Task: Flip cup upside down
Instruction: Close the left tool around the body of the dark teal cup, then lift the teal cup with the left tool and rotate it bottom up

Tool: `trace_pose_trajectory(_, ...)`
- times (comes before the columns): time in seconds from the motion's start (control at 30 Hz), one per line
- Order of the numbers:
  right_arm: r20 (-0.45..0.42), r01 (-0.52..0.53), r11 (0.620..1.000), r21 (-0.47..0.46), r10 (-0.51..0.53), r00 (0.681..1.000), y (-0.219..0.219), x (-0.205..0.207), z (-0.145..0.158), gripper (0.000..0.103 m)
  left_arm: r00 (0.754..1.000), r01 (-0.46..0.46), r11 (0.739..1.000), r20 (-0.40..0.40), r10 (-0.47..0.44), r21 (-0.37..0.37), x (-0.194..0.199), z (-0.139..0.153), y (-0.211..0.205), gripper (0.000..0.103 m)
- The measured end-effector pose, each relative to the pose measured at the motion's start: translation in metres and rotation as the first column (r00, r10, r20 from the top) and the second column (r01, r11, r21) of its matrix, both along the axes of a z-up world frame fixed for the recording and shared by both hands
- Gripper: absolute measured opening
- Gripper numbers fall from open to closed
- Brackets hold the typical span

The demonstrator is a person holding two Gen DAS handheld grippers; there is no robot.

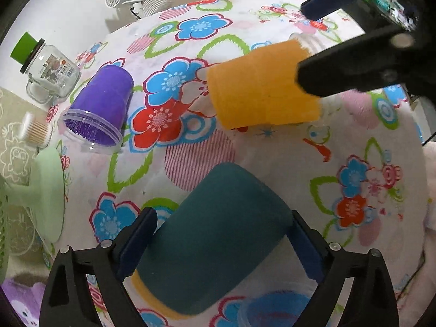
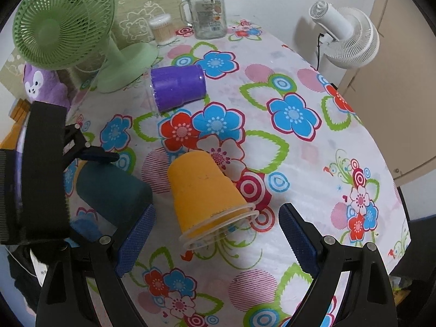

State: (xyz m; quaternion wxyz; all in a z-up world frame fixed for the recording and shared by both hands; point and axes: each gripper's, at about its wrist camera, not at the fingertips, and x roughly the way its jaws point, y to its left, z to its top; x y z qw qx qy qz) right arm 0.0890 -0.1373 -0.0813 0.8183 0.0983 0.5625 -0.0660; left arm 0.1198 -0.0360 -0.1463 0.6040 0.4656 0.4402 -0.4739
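Teal cup [image 1: 215,239] pinched by left gripper [image 1: 222,241], tilted.
Orange cup [image 2: 207,199] lying sideways between right gripper's [image 2: 218,234] spread fingers, untouched.

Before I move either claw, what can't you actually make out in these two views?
- Teal cup: its mouth is hidden in both views, by its own body and by the left claw around it.
- Orange cup: in the left wrist view the right claw covers its rim end.
- Glass jar: label too small to read; its green lid is cut off by the top edge in the right wrist view.
- Purple cup: whether anything is inside.
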Motion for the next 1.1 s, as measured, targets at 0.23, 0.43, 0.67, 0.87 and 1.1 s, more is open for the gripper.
trace_pose_trajectory(0.23, -0.009, 0.009, 1.0, 0.006, -0.008, 1.0, -0.005, -0.004, -0.004, 0.094, 0.999, 0.011, 1.0, 0.038, -0.01, -0.019, -0.012, -0.002, -0.009, 0.082)
trace_pose_trajectory(0.43, 0.003, 0.005, 1.0, 0.014, -0.005, 1.0, -0.006, -0.008, -0.002, 0.094, 0.998, -0.056, 0.998, -0.005, 0.056, -0.037, 0.003, -0.007, -0.013, 0.079)
trace_pose_trajectory(0.67, 0.011, 0.037, 0.999, 0.014, -0.037, 0.999, -0.015, -0.016, 0.004, 0.094, 0.978, -0.205, 0.979, -0.054, 0.204, -0.01, 0.015, -0.004, -0.016, 0.075)
trace_pose_trajectory(0.87, 0.027, 0.045, 0.999, 0.031, -0.046, 0.999, -0.018, -0.02, 0.01, 0.094, 0.943, -0.325, 0.944, -0.085, 0.32, -0.051, 0.022, 0.005, -0.017, 0.073)
trace_pose_trajectory(1.1, 0.047, 0.021, 1.0, 0.023, -0.022, 0.999, -0.017, -0.022, 0.023, 0.094, 0.908, -0.418, 0.901, -0.099, 0.408, -0.115, 0.03, 0.031, -0.024, 0.072)
